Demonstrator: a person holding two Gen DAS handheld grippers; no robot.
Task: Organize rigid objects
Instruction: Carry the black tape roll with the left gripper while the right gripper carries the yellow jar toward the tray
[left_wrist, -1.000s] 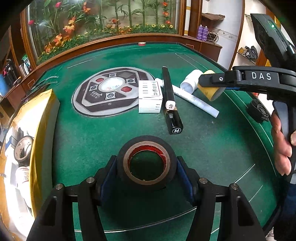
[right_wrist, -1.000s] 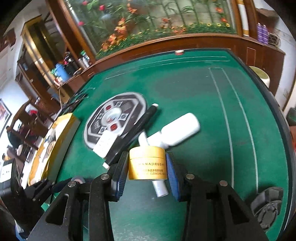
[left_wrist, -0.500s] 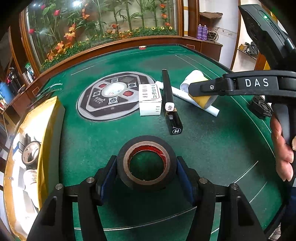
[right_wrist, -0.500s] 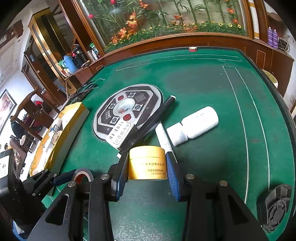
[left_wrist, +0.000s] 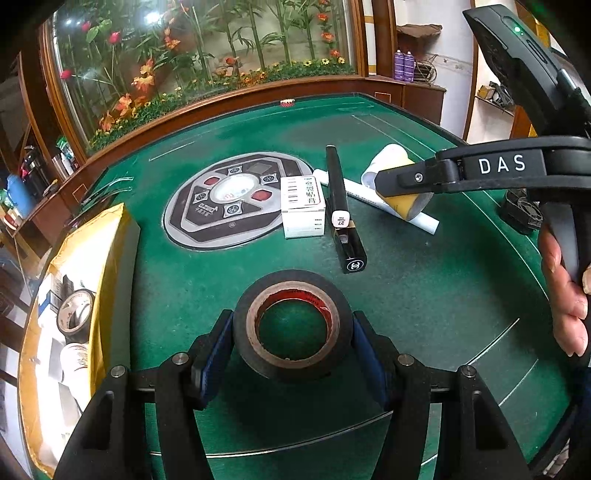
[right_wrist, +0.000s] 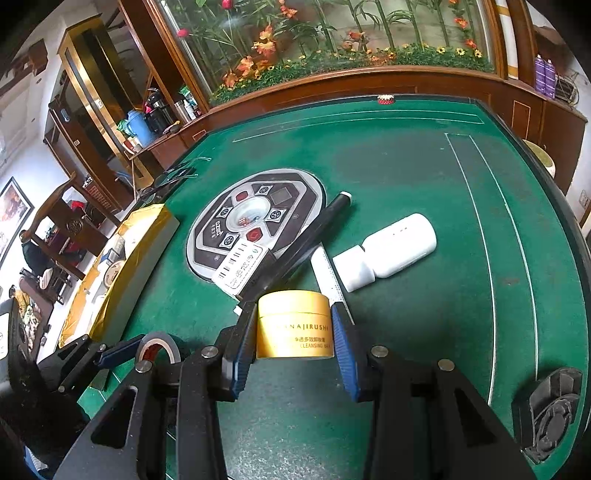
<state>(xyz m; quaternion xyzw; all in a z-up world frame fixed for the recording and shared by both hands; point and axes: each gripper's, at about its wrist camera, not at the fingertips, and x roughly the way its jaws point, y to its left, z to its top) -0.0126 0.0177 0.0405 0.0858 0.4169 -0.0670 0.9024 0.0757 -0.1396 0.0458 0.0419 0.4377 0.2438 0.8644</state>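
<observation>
A green felt table (left_wrist: 424, 295) bears a round control panel (left_wrist: 236, 199) (grey and black), with a flower display (right_wrist: 332, 48) beyond.

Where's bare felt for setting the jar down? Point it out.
Bare felt runs from the white bottle to the far rail, and right of it past the white lines. Crowded: round panel, carton, black pen, tube cluster ahead of the jar.

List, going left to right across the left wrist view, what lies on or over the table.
Yellow box → grey centre panel → white carton → long black case → yellow jar in the right claw → black round part.
</observation>
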